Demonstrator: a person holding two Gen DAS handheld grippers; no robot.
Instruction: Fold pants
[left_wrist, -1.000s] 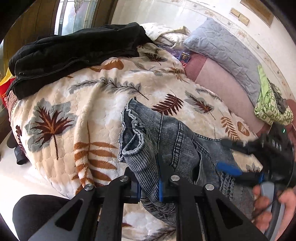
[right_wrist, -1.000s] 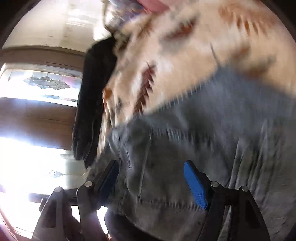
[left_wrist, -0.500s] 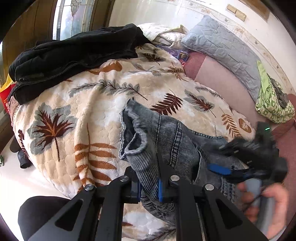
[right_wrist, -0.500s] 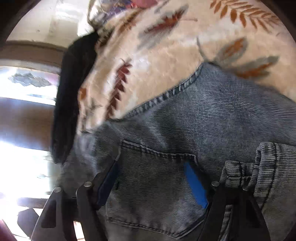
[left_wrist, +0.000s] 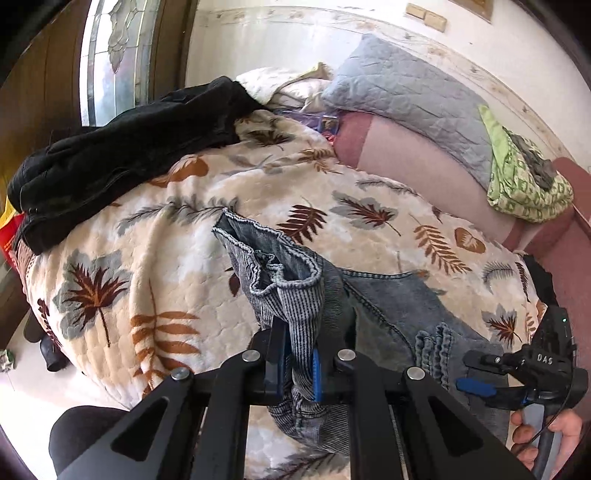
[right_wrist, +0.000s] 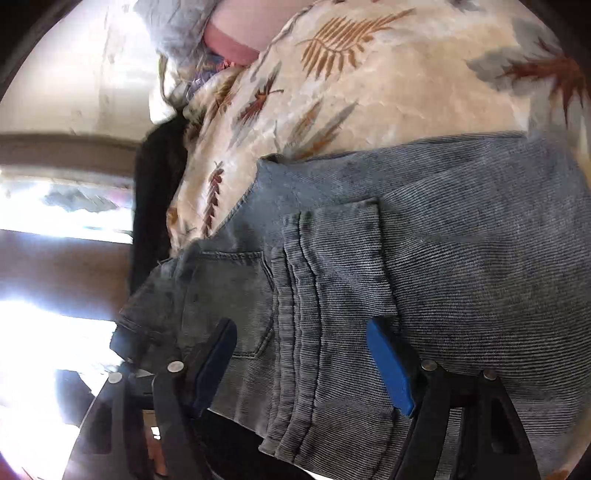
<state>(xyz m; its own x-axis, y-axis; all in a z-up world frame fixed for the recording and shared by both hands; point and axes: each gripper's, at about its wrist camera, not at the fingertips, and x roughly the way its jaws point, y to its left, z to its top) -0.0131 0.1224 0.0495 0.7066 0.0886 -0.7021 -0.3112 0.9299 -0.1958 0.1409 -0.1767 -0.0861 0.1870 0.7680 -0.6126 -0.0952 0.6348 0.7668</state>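
Observation:
Grey-blue denim pants (left_wrist: 388, 306) lie crumpled on a leaf-patterned blanket (left_wrist: 166, 258). My left gripper (left_wrist: 299, 363) is shut on a bunched, ribbed fold of the pants and holds it raised off the blanket. At the lower right of the left wrist view, a hand holds my right gripper (left_wrist: 469, 373) by the pants' near edge. In the right wrist view my right gripper (right_wrist: 303, 363) stands open just above the pants (right_wrist: 443, 240). Its blue pads (right_wrist: 388, 369) straddle the ribbed waistband next to a pocket without pressing on it.
A black garment (left_wrist: 122, 155) lies across the blanket's far left, by a window (left_wrist: 110, 55). A grey quilted pillow (left_wrist: 406, 96) and a green patterned cloth (left_wrist: 524, 177) rest on a pink cushion (left_wrist: 413, 158) at the back right. A dark-clad knee (left_wrist: 85, 428) is at the lower left.
The left gripper has lifted its pinched fold higher. The right gripper has slid over the pants to the ribbed waistband, still open, moving lower right in the left wrist view.

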